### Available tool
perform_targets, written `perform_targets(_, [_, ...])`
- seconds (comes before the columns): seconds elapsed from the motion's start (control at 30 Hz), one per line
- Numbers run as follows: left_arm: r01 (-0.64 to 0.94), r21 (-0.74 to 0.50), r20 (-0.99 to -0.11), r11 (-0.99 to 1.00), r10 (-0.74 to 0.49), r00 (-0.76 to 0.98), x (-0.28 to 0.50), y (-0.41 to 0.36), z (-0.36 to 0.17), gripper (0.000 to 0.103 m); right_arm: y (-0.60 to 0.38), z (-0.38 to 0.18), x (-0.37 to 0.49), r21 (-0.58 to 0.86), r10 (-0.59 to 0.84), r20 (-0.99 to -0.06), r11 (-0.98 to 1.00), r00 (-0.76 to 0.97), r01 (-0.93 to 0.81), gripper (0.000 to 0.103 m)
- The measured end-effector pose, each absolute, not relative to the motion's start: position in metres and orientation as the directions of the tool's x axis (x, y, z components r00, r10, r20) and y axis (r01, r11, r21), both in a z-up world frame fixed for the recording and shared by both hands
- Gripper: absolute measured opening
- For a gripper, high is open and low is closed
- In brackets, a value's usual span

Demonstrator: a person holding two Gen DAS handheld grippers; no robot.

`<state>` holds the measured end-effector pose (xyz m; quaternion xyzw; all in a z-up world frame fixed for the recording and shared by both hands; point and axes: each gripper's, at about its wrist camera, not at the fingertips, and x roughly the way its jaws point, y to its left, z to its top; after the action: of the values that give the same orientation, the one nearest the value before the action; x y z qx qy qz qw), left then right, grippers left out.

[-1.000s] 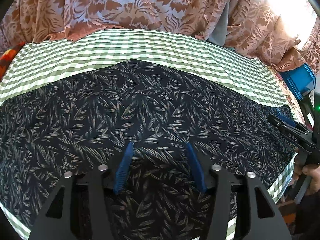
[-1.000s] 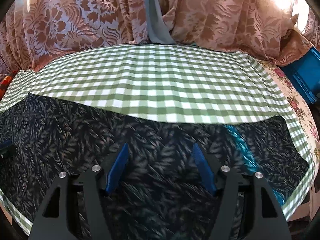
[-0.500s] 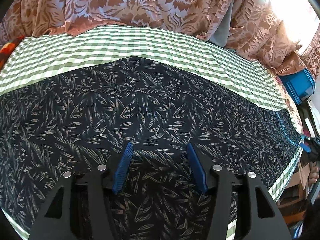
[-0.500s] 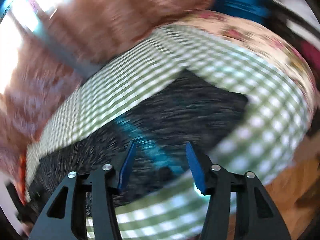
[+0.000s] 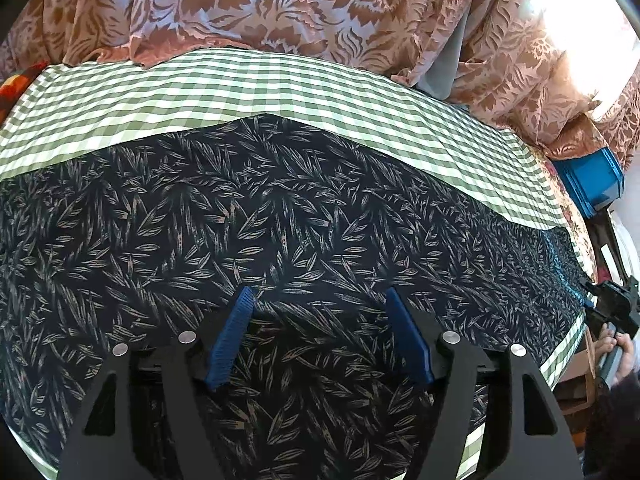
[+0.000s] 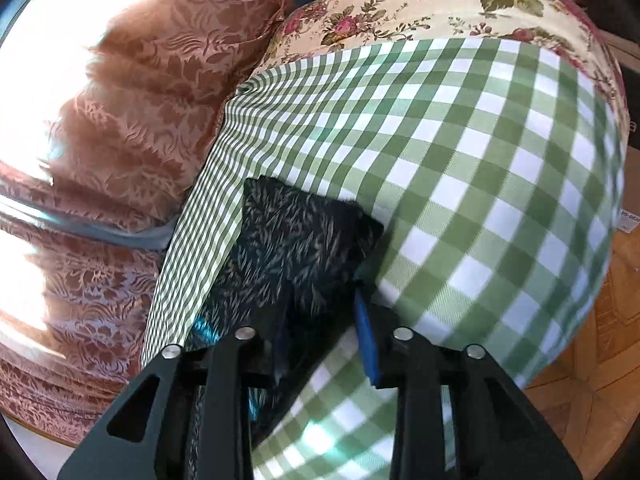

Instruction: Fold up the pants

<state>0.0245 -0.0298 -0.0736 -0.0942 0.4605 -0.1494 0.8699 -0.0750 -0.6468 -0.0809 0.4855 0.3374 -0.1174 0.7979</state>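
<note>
The right gripper, swung to the end of the dark leaf-printed fabric pants, has its jaws just closing around that edge, a grip not yet certain. The left gripper, jaws just widened and empty, is held over the pants' middle, so a lengthwise fold is likely being started.

L wrist cam: looks down steeply along its fingers, close over the pants, facing the curtain across the checked cloth.

R wrist cam: rolled, close at the pants' end corner, cloth edge and wood floor at right.

Shared: pants, cloth, curtain. R gripper shows at L view's far right edge.
</note>
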Motion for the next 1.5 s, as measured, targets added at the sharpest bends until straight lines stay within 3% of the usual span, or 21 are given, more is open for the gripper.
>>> perform_targets(0.23, [0.185, -0.325, -0.763, 0.927, -0.373, 0.528, 0.023, -0.025, -0.068, 0.068, -0.653, -0.086, -0.058, 0.685, 0.148, -0.659, 0.524, 0.738, 0.506, 0.010])
perform_targets(0.47, [0.154, -0.413, -0.747, 0.898, -0.430, 0.507, 0.026, -0.016, -0.067, 0.068, -0.628, -0.039, -0.042, 0.678, 0.179, -0.607, 0.625, 0.775, 0.387, 0.009])
perform_targets(0.57, [0.149, -0.443, -0.735, 0.884, -0.453, 0.504, 0.026, -0.009, -0.064, 0.088, -0.602, -0.015, -0.028, 0.671, 0.224, -0.578, 0.678, 0.785, 0.301, 0.009])
perform_targets(0.83, [0.049, -0.512, -0.696, 0.858, -0.447, 0.562, 0.026, 0.032, -0.052, 0.099, -0.468, 0.031, 0.021, 0.647, 0.457, -0.512, 0.762, 0.727, -0.023, 0.009])
perform_targets(0.93, [0.010, -0.578, -0.661, 0.816, -0.475, 0.580, 0.024, 0.052, -0.050, 0.099, -0.399, 0.033, 0.033, 0.642, 0.567, -0.502, 0.750, 0.653, -0.158, 0.009])
perform_targets(1.03, [-0.006, -0.699, -0.600, 0.715, -0.582, 0.549, 0.023, 0.066, -0.052, 0.099, -0.326, 0.023, 0.037, 0.624, 0.662, -0.524, 0.727, 0.536, -0.287, 0.008])
perform_targets(1.1, [-0.006, -0.746, -0.562, 0.666, -0.625, 0.542, 0.022, 0.070, -0.051, 0.091, -0.285, 0.010, 0.033, 0.597, 0.689, -0.559, 0.721, 0.462, -0.352, 0.008])
perform_targets(1.17, [-0.002, -0.773, -0.540, 0.634, -0.657, 0.526, 0.024, 0.069, -0.052, 0.084, -0.252, -0.004, 0.027, 0.561, 0.687, -0.600, 0.726, 0.410, -0.397, 0.008])
perform_targets(1.37, [0.024, -0.847, -0.480, 0.531, -0.783, 0.397, 0.040, 0.044, -0.063, 0.083, -0.208, -0.043, 0.009, 0.411, 0.605, -0.703, 0.775, 0.373, -0.480, 0.009])
perform_targets(1.5, [0.017, -0.841, -0.508, 0.541, -0.800, 0.320, 0.053, 0.018, -0.076, 0.083, -0.203, -0.055, -0.006, 0.329, 0.570, -0.722, 0.781, 0.392, -0.531, 0.009])
